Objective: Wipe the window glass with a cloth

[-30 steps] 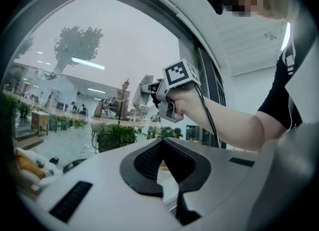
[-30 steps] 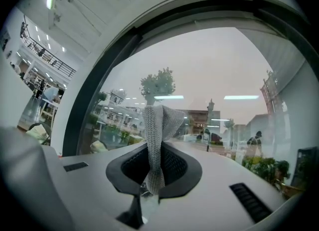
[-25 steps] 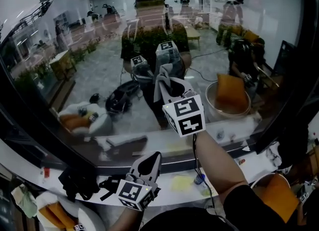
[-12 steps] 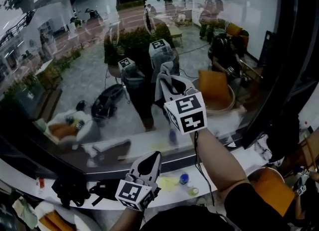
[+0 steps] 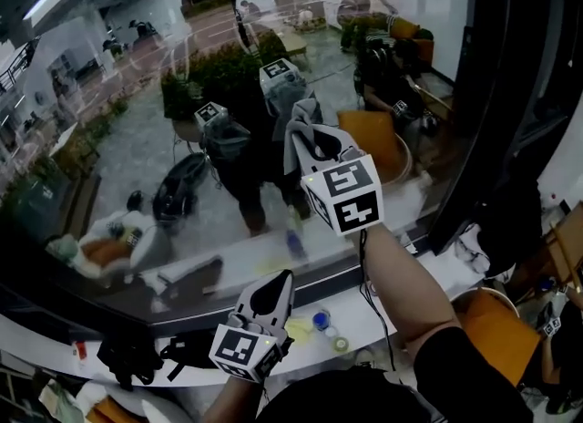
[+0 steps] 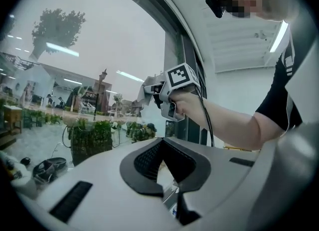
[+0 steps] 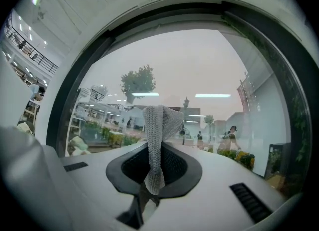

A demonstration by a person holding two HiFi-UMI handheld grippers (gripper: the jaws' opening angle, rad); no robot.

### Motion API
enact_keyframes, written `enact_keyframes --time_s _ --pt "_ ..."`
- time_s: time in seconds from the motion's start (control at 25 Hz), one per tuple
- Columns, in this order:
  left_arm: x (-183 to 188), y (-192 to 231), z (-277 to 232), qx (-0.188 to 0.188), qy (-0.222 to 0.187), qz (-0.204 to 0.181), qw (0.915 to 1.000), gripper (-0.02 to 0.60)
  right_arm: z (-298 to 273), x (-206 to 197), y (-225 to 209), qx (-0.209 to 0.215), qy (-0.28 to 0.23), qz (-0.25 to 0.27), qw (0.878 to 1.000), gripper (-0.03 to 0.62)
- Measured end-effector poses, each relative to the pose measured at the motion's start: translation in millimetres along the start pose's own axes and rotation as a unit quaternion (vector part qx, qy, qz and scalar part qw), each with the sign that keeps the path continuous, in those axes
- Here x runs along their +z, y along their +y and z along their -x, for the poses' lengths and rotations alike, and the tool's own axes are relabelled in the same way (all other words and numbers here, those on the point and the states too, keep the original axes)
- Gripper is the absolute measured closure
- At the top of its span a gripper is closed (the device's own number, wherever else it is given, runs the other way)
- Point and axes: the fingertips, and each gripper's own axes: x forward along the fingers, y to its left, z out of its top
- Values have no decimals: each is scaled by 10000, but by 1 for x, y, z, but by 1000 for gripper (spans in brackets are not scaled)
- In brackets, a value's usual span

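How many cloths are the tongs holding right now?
1: grey cloth pinched in the right tongs, held up at the window glass. The left tongs hold none.

Right gripper (image 5: pixel 317 146) stood at frame centre, cloth (image 5: pixel 297 137) between jaws, before window glass (image 5: pixel 118 166); left gripper (image 5: pixel 271 288) lower centre, over sill (image 5: pixel 401 295)

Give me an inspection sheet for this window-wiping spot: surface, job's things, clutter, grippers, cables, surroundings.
Surface: white sill below the window, partly covered.
Job's things: window glass, full of reflections; grey cloth held up at it, contact not certain.
Clutter: small blue cap, yellow scrap and black bundle on the sill.
Grippers: right hand-held gripper shut on the cloth; left hand-held gripper shut, empty, low over the sill.
Cables: black cable runs along the right forearm.
Surroundings: dark window frame at right.
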Motion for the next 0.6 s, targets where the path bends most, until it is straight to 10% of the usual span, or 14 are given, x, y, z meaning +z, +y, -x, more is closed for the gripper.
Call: enact_keyframes --time_s 0.24,0.6 --pt "-4 -68 -78 -212 179 6 9996 574 42 -32 -113 -308 73 -153 9994 542" --pt "-10 -84 -98 -524 74 71 9986 574 58 -47 -153 -563 309 -107 9979 542"
